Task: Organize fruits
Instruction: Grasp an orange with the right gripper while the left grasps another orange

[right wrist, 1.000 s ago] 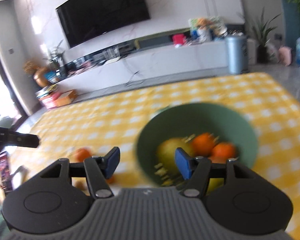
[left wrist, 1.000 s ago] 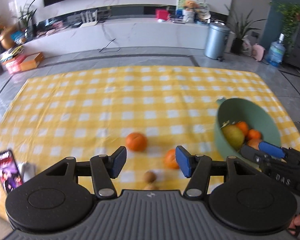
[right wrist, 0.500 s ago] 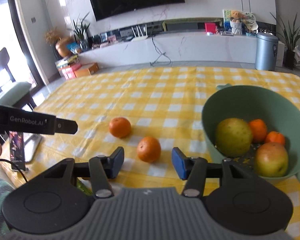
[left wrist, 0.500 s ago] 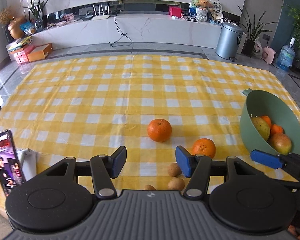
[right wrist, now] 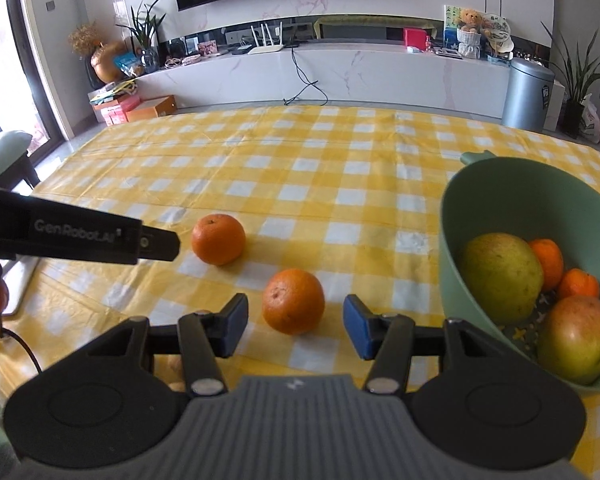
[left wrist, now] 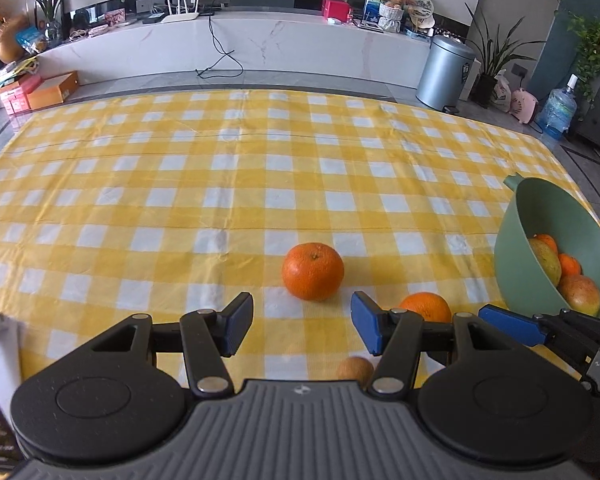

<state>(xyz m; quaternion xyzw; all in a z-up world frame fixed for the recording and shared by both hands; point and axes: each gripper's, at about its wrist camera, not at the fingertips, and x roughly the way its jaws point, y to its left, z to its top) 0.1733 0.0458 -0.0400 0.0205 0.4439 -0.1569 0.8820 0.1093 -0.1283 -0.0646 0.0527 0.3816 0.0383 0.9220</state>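
1. left gripper (left wrist: pixel 302 322): jaws apart, nothing between the blue pads, hanging above the yellow-and-white check tablecloth (left wrist: pixel 180 184); its side shows in the right wrist view as a black bar printed "genrobot.ai"
2. right gripper (right wrist: pixel 296 326): jaws spread and empty, not touching fruit
3. far orange (left wrist: pixel 313 271): round, bright orange, dimpled skin, small green stem scar on top; lies on the cloth just ahead of the left gripper's gap, slightly towards its right pad (in the right wrist view it sits just off the tip of the left gripper)
4. near orange (right wrist: pixel 293 301): same colour, pale stem dimple facing up-left; sits on the cloth in line with the gap of the right gripper, just beyond the pads; in the left wrist view it is half hidden behind the left gripper's right finger
5. the two oranges are near each other, not touching
6. small brown round fruit (left wrist: pixel 355 369): on the cloth right at the left gripper body, mostly hidden, kind unclear
7. green bowl (right wrist: pixel 500 200): on the right side of the cloth, tilted with its mouth toward the grippers, small tab on the far rim
8. bowl contents: big yellow-green mango (right wrist: pixel 500 276), a red-green mango (right wrist: pixel 576 340) nearer the rim, two small tangerines (right wrist: pixel 548 262) behind them
9. phone at the left edge of the left wrist view, cut off
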